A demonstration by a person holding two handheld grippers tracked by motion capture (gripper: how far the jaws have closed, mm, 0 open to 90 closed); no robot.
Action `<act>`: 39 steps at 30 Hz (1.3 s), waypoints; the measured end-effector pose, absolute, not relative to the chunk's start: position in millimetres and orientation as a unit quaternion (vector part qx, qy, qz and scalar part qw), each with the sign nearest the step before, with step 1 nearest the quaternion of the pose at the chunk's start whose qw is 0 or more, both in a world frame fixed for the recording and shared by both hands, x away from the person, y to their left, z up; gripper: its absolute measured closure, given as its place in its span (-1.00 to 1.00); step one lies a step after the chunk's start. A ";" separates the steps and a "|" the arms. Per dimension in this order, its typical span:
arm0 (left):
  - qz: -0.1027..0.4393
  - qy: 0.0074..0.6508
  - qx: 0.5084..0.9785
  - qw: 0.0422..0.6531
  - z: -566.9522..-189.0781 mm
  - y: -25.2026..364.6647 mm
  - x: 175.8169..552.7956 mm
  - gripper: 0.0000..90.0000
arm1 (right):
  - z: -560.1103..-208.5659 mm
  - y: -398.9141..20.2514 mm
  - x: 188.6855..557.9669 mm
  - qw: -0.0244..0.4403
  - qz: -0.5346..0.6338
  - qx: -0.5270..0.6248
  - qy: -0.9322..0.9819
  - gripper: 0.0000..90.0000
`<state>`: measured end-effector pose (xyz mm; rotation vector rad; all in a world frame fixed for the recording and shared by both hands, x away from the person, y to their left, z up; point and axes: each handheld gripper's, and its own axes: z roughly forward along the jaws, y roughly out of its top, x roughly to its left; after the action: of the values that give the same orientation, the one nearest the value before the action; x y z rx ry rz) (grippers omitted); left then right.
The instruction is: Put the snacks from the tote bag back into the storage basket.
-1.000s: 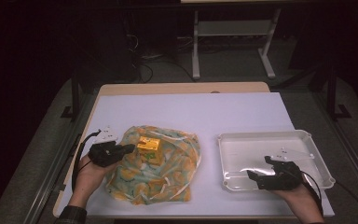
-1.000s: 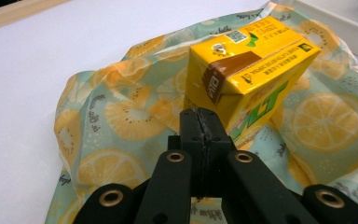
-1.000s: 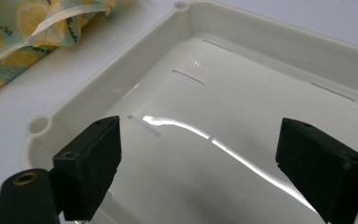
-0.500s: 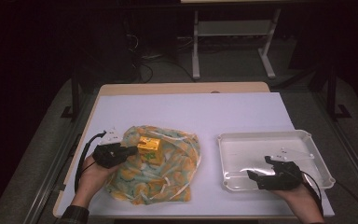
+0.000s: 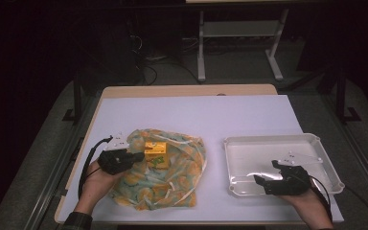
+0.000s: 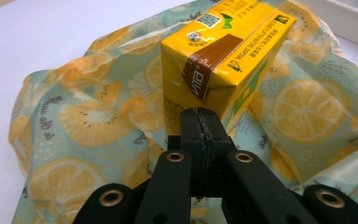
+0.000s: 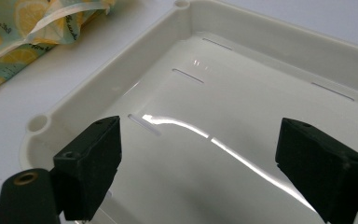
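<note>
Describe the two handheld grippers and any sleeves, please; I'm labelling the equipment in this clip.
Both the left gripper and the right gripper are matte black, with blocky jaws on linkage arms with brass-coloured pivot rivets. Each carries a grey three-cornered plate on top and trails a black cable. A dark plaid sleeve cuff shows at the person's left wrist.

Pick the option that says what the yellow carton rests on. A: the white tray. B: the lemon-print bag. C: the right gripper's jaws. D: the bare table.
B: the carton sits on the lemon-print bag, whose cloth shows on all sides of it in the left gripper view; the tray lies apart to the right.
</note>
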<state>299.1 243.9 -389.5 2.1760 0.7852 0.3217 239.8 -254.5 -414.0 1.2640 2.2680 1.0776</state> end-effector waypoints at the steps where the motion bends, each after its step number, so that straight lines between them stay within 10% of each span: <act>1: 0.123 0.310 0.856 0.396 -390.1 242.9 298.4 0.99 | -413.9 -254.6 239.8 0.164 0.378 0.444 0.796 -0.68; 39: 0.098 0.254 0.882 0.384 -390.6 211.4 285.3 0.99 | -414.5 -253.7 239.8 0.162 0.375 0.441 0.799 -0.68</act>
<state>285.3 211.4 -390.6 2.2490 0.6482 0.2500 239.8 -253.7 -414.5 1.2576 2.2816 1.0711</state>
